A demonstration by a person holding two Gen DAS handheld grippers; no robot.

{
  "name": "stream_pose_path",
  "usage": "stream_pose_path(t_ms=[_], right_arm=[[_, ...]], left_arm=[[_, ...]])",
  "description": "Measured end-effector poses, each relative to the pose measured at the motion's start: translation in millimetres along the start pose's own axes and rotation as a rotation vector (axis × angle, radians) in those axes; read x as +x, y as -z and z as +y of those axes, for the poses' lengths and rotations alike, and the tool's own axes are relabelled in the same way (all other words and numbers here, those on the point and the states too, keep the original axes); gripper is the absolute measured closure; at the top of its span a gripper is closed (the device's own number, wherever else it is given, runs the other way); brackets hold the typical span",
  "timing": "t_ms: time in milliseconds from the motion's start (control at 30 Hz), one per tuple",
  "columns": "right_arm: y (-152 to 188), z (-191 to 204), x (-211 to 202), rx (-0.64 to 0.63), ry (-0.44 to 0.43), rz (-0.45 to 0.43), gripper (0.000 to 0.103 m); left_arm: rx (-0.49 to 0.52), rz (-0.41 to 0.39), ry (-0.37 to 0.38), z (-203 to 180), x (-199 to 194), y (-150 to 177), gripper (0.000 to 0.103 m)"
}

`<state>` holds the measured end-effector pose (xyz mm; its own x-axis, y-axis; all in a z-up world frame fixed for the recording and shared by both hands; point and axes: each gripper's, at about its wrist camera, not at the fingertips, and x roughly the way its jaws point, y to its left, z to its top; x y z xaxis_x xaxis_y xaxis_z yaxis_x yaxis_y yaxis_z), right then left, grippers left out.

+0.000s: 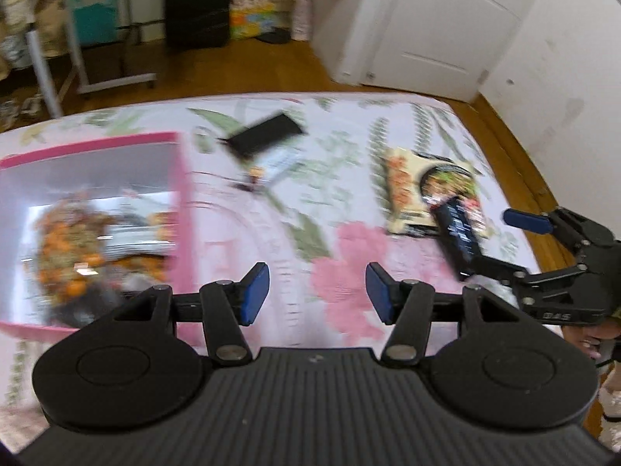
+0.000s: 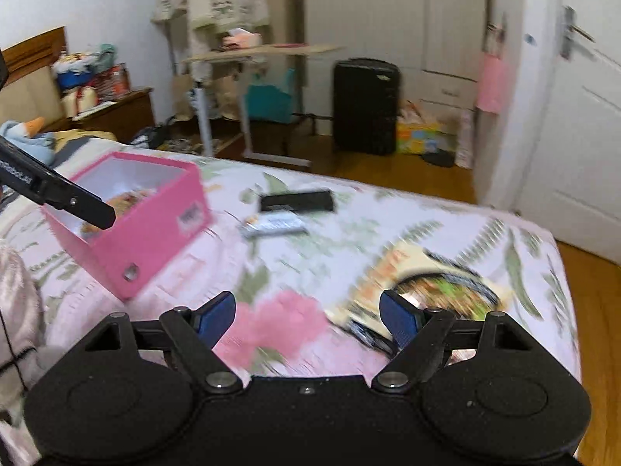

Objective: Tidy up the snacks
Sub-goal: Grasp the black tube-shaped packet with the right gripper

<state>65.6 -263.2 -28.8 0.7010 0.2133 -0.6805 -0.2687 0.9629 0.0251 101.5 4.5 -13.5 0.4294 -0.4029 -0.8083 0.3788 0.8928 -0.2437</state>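
Both grippers empty, jaws apart: left gripper [image 1: 317,291], right gripper [image 2: 308,320]. Open pink cardboard box [image 2: 155,225] on floral bedsheet [image 2: 271,268], orange snack packs inside. Cream noodle packet [image 1: 411,190], black packet [image 2: 297,200], silver packet [image 2: 273,225] loose on sheet.

Print on the cream snack packet [image 1: 403,190] is smeared by motion blur, and the open pink cardboard box [image 1: 182,209] gets cropped at the left edge
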Motion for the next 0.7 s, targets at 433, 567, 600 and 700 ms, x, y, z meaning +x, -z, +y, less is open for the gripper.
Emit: stream_pose_path(t_ms=[433,567,600,700], right_arm=[[59.2,-61.8,58.9,0.086,0.097,0.094,0.017],[70.1,-61.5,69.1,0.027,0.121,0.099,0.017],[72.0,-61.4,71.7,0.025,0.126,0.096,0.017],[76.6,-62.6,76.1,0.032,0.144,0.101,0.017]], left_arm=[[-0.023,0.043,0.203,-105.1,139.9,-1.7,0.049],[-0.053,0.030,0.221,-121.1,176.3,3.6,0.049],[-0.058,0.029,0.218,-123.4,183.3,5.6,0.049],[-0.078,0.025,0.230,-125.2,197.4,9.1,0.050]])
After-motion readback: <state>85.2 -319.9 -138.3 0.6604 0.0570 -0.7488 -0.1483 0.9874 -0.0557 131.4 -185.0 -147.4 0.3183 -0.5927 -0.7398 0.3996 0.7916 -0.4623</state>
